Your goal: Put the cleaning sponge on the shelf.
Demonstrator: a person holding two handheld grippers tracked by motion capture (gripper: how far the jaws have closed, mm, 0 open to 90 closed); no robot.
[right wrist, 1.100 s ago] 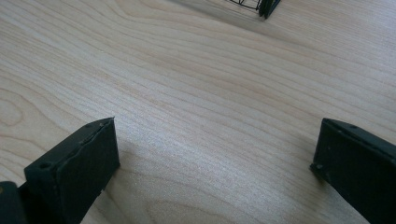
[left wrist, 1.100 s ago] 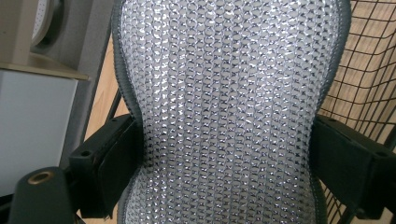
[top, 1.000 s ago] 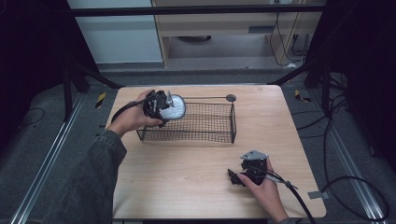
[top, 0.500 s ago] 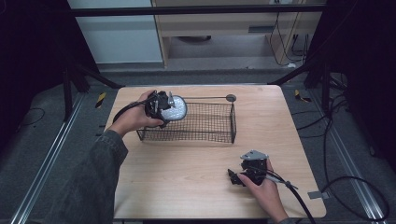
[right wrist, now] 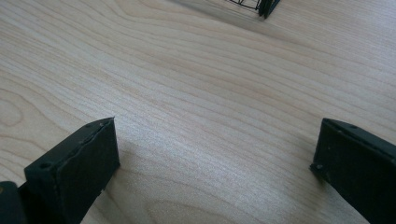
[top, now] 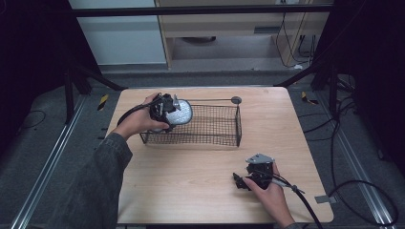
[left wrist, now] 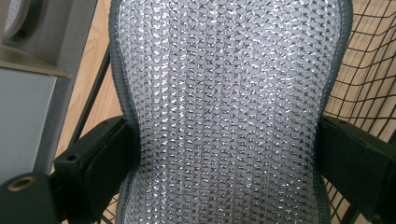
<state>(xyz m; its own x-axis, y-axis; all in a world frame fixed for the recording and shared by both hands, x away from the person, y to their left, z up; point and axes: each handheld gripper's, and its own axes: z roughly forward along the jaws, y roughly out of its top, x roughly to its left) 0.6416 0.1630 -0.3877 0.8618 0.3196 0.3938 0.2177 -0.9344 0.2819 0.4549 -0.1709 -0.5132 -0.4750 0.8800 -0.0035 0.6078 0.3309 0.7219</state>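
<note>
Left gripper (top: 165,109): clamped on a silver mesh pouch (left wrist: 224,107), one black jaw pressed against each side of its narrowed waist; the pouch has a shiny woven face and a dark grey bound edge, and it rises straight ahead of the jaws. In the high view the same pouch (top: 180,113) sits at the gripper's tip, held above the near-left corner of a black wire basket (top: 210,128). The person's left hand (top: 138,121) wraps the gripper body, a grey sleeve (top: 95,181) running back from it. Beyond the pouch, to the gripper's right side, the basket's wire grid (left wrist: 369,74) stands over pale wood. Right gripper (top: 244,182): jaws wide apart, gripping nothing, resting low over the bare wooden counter (right wrist: 210,93); a grey three-cornered plate (top: 260,159) sits on its top and a black cable (top: 305,205) trails behind it. The person's right hand (top: 270,195) holds it from behind. Well ahead of this gripper, a corner of the basket (right wrist: 261,7) is just visible at the far edge of its view. Basket: rectangular, upright, set toward the far side of the counter (top: 191,191), well apart from the right gripper. A thin rod with a round grey disc (top: 235,100) at its end lies along the basket's far rim.
</note>
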